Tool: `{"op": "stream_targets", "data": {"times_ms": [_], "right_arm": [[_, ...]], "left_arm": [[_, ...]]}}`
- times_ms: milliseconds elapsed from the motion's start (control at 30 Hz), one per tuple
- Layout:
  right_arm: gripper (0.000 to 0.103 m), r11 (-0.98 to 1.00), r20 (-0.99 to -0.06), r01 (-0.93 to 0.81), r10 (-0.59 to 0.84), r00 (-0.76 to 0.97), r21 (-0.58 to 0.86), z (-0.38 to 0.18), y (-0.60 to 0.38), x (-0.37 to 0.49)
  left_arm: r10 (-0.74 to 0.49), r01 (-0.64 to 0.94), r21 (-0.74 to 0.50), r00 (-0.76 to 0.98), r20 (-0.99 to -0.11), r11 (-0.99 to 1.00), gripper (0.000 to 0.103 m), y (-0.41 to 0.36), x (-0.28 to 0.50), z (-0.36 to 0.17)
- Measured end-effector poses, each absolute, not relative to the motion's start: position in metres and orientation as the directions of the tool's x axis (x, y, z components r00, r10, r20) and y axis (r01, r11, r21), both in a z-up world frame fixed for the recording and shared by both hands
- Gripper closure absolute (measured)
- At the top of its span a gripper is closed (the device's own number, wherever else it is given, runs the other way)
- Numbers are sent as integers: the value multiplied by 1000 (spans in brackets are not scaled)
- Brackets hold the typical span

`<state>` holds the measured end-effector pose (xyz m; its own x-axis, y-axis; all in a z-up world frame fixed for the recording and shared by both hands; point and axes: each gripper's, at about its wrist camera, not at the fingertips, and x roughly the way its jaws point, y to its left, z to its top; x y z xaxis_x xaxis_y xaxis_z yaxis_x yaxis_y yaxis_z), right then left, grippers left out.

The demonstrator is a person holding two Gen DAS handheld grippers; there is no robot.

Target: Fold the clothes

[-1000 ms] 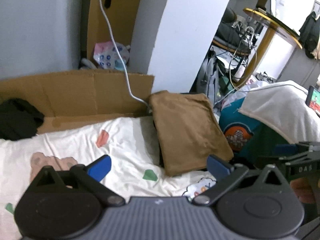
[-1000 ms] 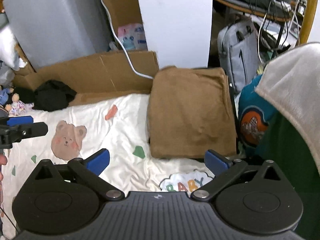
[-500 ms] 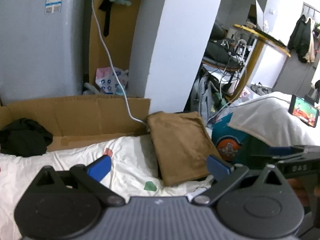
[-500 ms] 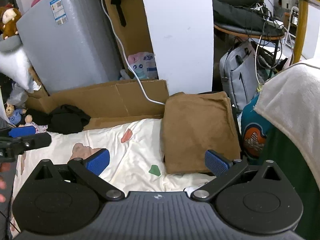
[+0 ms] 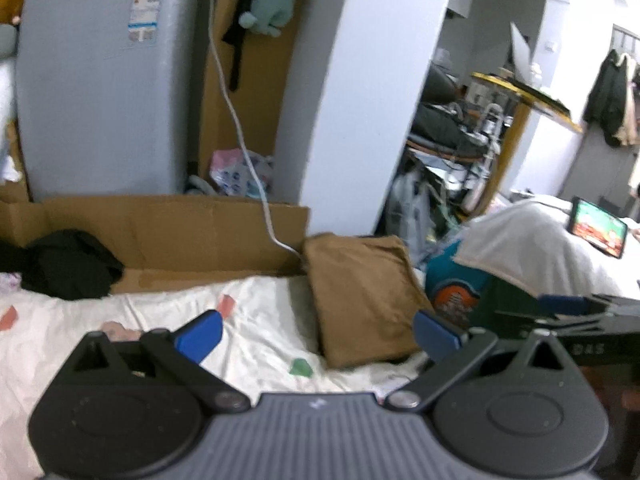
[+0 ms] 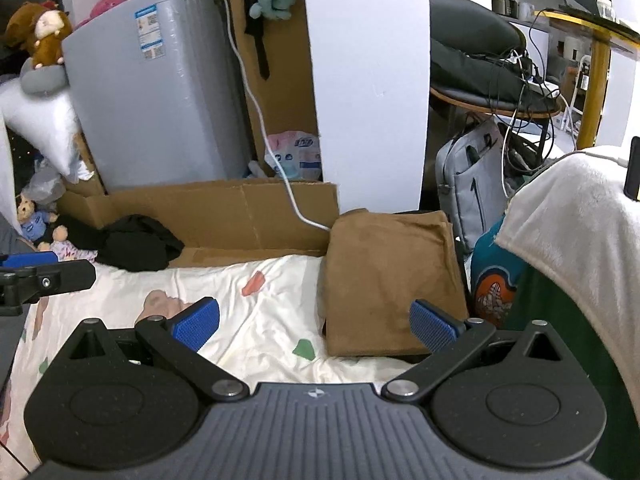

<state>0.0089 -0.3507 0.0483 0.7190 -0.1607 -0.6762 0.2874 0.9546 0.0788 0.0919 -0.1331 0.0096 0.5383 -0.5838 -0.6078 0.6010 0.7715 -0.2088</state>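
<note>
A folded brown garment (image 5: pixel 360 292) (image 6: pixel 390 276) lies flat at the far right of a white cartoon-print sheet (image 5: pixel 248 328) (image 6: pixel 256 320). A crumpled black garment (image 5: pixel 68 264) (image 6: pixel 136 242) sits at the sheet's far left, against the cardboard. My left gripper (image 5: pixel 318 338) hovers open above the sheet, nothing between its blue pads. My right gripper (image 6: pixel 314 324) is open and empty too, short of the brown garment's near edge. The right gripper appears at the right edge of the left wrist view, and the left gripper at the left edge of the right wrist view.
Flattened cardboard (image 6: pixel 224 212) borders the sheet's far side, with a grey appliance (image 6: pixel 160 92) and a white pillar (image 6: pixel 364 80) behind. A white cable (image 6: pixel 276 160) hangs down to the brown garment. A cream blanket (image 6: pixel 580 232) and a teal printed item (image 6: pixel 496 272) crowd the right side.
Both grippers have risen and pulled back from the sheet, so the brown garment looks smaller and more of the room shows. Both stayed open and empty.
</note>
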Motion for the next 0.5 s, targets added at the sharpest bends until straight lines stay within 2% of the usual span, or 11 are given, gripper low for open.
{"op": "stream_targets", "data": {"times_ms": [500], "right_arm": [[0,964,-637,262,-182,749,32,36,-314,-17]], "left_arm": [[-458,494,-124,644,-612,860,0,-97,72,-7]]}}
